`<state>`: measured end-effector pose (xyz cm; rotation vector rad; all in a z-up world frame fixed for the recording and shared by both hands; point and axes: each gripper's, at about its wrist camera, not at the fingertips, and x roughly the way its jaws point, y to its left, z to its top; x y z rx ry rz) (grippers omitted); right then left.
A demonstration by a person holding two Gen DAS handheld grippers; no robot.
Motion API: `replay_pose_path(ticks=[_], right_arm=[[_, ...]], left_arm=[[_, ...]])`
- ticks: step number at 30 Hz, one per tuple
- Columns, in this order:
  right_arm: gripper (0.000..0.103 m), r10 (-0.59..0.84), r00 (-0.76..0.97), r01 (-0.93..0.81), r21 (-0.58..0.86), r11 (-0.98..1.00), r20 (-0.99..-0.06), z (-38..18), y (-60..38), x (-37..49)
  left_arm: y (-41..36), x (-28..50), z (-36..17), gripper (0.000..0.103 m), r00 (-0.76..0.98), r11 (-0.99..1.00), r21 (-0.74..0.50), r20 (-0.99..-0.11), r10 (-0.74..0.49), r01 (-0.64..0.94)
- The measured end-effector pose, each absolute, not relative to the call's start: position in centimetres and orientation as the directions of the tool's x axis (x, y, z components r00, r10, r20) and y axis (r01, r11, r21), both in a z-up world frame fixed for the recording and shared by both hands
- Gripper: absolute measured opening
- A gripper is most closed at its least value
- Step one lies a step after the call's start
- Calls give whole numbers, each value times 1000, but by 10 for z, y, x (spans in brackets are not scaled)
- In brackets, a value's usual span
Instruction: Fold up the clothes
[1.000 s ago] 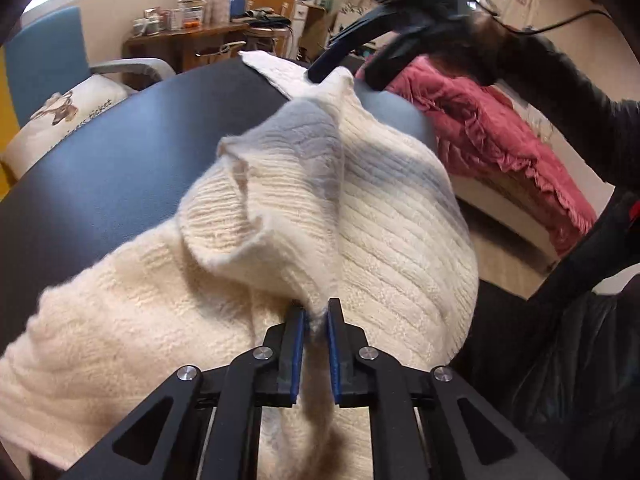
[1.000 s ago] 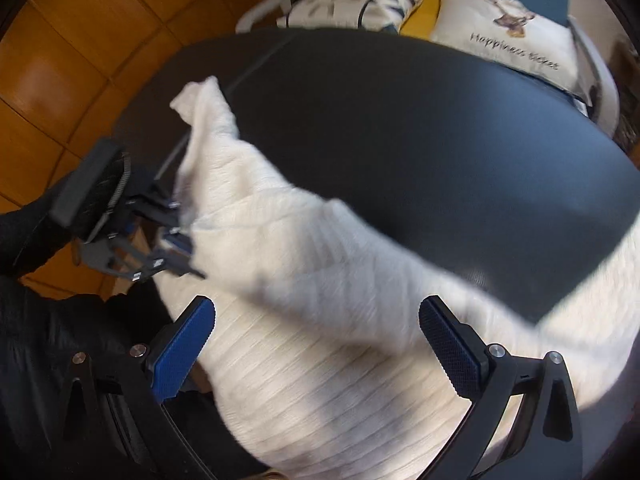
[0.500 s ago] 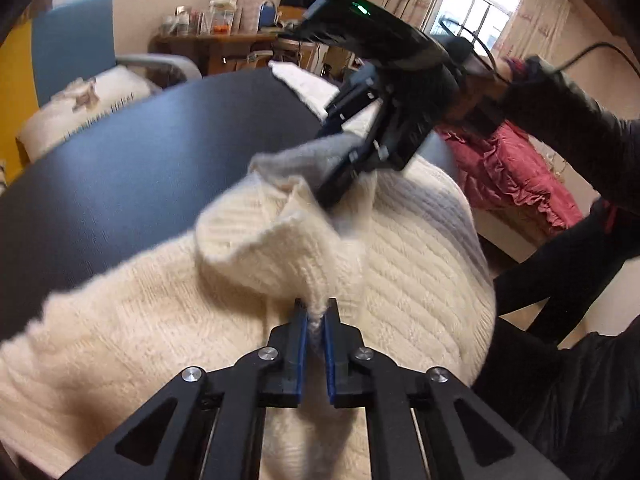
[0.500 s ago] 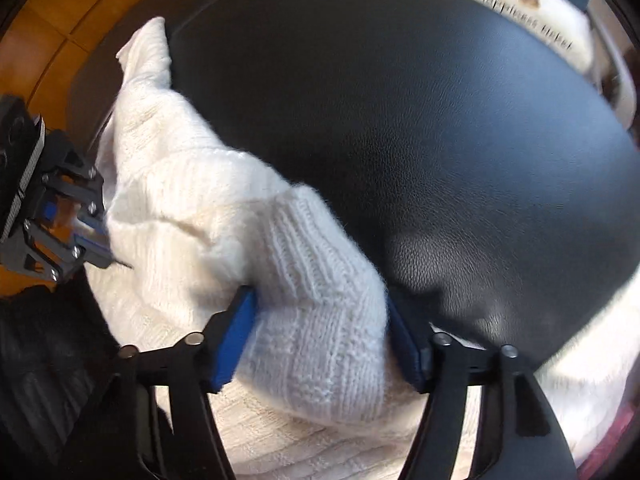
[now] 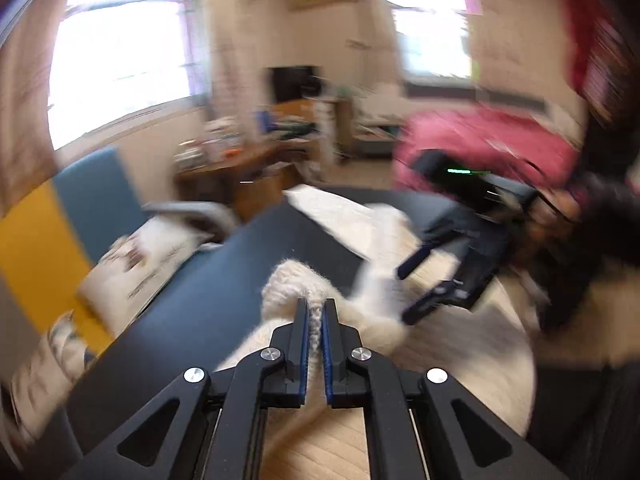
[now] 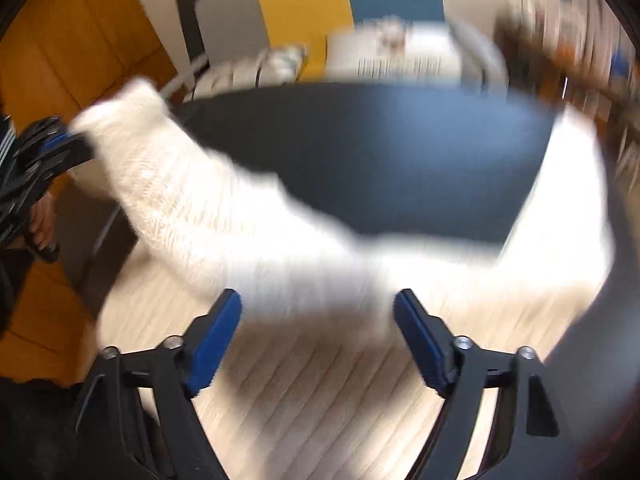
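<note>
Cream ribbed-knit sweater (image 6: 224,216) runs from upper left across centre frame, half off the dark round table (image 6: 380,152); left gripper (image 5: 315,320) clamped on a fold of it. Right gripper (image 6: 318,320) jaws opening w/ knit lying btwn them, nothing pinched. Risk: w/ only one grip, the hanging weight could drag the sweater off the edge

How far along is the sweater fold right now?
Early. Nothing looks folded: the cream sweater lies spread across the dark table. In hand: the left gripper is shut on a raised pinch of knit; the right gripper is opening, with no cloth pinched between its pads. All folds remain.
</note>
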<state>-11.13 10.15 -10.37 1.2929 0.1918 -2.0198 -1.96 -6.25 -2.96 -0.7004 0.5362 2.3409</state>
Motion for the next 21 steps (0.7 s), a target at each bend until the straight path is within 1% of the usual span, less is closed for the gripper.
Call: replay_pose_path(ticks=[2, 3, 4, 6, 7, 8, 9, 10, 11, 12, 13, 14, 15, 16, 18, 21], right_arm=[[83, -458, -214, 606, 251, -755, -863, -122, 113, -111], [83, -464, -221, 598, 257, -759, -858, -127, 114, -109], [89, -470, -227, 590, 263, -763, -853, -131, 115, -107], [96, -478, -241, 577, 271, -770, -845, -139, 116, -104], [98, -470, -250, 579, 258, -773, -847, -139, 114, -103], [99, -461, -259, 583, 243, -775, -849, -139, 111, -102], [103, -451, -266, 592, 224, -774, -852, -140, 109, -99], [103, -440, -274, 601, 205, -773, -855, -140, 106, -96], [103, -428, -285, 608, 183, -772, -858, -141, 104, -93], [103, -419, -294, 614, 167, -771, -859, -141, 104, -90], [103, -412, -302, 619, 152, -771, -860, -141, 103, -87], [103, -411, -306, 618, 149, -772, -858, -140, 104, -85], [103, -412, -308, 616, 150, -773, -858, -141, 105, -84], [103, -413, -308, 615, 152, -774, -857, -146, 104, -83], [103, -416, -309, 611, 156, -776, -855, -147, 107, -82], [103, -417, -314, 613, 153, -775, -853, -152, 102, -80]], left_arm=[[-47, 1, -59, 4, -558, -640, 186, -700, 446, -745], [-41, 10, -77, 4, -498, -611, 162, -751, 433, -775], [-38, 18, -92, 4, -458, -597, 145, -786, 415, -789], [-39, 28, -118, 5, -377, -598, 82, -842, 386, -797], [-44, 29, -123, 5, -351, -618, 39, -850, 392, -785], [-52, 26, -123, 5, -343, -650, -9, -844, 413, -760], [-60, 24, -123, 8, -335, -678, -57, -837, 433, -733], [-73, 18, -117, 9, -332, -712, -140, -812, 481, -688], [-91, 8, -108, 12, -346, -740, -240, -766, 542, -628], [-112, -2, -99, 18, -367, -747, -345, -706, 606, -569], [-131, -13, -93, 20, -378, -728, -453, -642, 667, -515], [-148, -22, -90, 22, -391, -704, -535, -590, 707, -467], [-159, -32, -90, 26, -401, -691, -580, -563, 723, -432], [-169, -43, -92, 28, -406, -682, -609, -549, 731, -405], [-181, -63, -103, 31, -397, -690, -639, -567, 722, -342], [-184, -86, -127, 35, -295, -628, -732, -558, 775, -265]])
